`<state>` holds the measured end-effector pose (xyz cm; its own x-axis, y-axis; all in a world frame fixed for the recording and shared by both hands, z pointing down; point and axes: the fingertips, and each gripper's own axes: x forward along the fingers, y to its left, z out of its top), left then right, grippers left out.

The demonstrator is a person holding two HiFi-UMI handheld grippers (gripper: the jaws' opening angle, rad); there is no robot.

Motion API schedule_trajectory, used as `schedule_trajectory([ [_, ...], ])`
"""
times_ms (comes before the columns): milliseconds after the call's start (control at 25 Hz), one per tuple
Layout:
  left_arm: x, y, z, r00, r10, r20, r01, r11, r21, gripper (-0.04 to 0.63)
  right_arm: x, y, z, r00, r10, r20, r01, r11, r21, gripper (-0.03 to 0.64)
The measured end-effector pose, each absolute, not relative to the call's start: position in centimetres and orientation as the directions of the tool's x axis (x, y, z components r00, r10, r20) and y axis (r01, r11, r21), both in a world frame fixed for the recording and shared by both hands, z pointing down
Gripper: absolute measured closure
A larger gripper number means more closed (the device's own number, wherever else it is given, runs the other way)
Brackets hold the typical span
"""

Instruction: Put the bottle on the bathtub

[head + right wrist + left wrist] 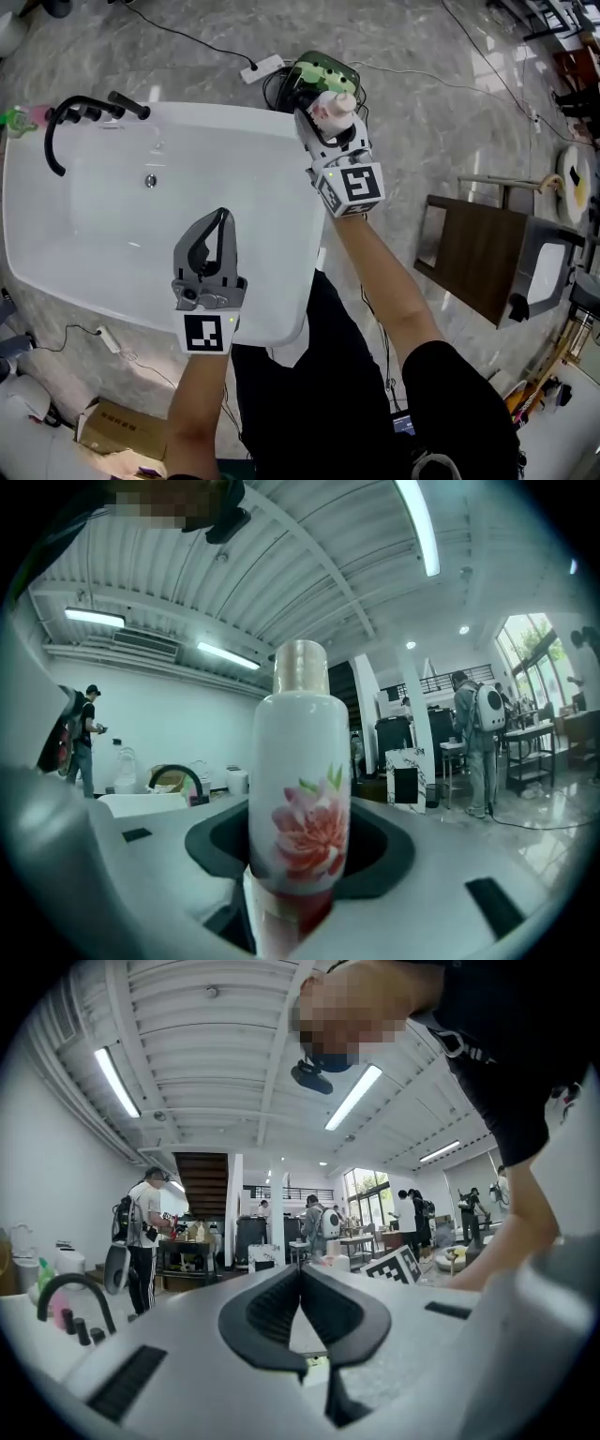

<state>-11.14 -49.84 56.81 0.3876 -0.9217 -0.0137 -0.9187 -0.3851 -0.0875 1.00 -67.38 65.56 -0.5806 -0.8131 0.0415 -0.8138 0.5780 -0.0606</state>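
Observation:
A white bottle [336, 105] with a pink flower print [302, 832] and a pearly cap stands upright between the jaws of my right gripper [333, 122], which is shut on it. It hangs just past the far right corner of the white bathtub [103, 234], above a green basket. My left gripper [222, 217] hovers over the tub's near right part. Its black fingertips meet in the left gripper view [300, 1274], and they hold nothing. In the right gripper view the bottle [298, 761] hides the middle of my right gripper [298, 850].
A black faucet [66, 117] arches over the tub's far left end. The green basket [323, 70] and a white power strip [262, 67] with cables lie on the marble floor behind the tub. A dark wooden stand [478, 258] is at the right, a cardboard box [117, 429] near left.

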Motion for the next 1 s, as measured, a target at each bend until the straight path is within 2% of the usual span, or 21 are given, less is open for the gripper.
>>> schedule_trajectory([
  [400, -11.4, -52.3, 65.7, 0.368, -0.928, 0.058, -0.925, -0.372, -0.077, 0.584, 1.0, -73.8, 78.7, -0.574, -0.812, 0.107, -0.818, 0.574, -0.036, 0.391],
  [1000, -10.9, -53.0, 68.9, 0.348, -0.935, 0.076, -0.934, -0.352, -0.058, 0.584, 0.9, -74.0, 84.2, -0.591, -0.799, 0.111, -0.805, 0.593, -0.021, 0.390],
])
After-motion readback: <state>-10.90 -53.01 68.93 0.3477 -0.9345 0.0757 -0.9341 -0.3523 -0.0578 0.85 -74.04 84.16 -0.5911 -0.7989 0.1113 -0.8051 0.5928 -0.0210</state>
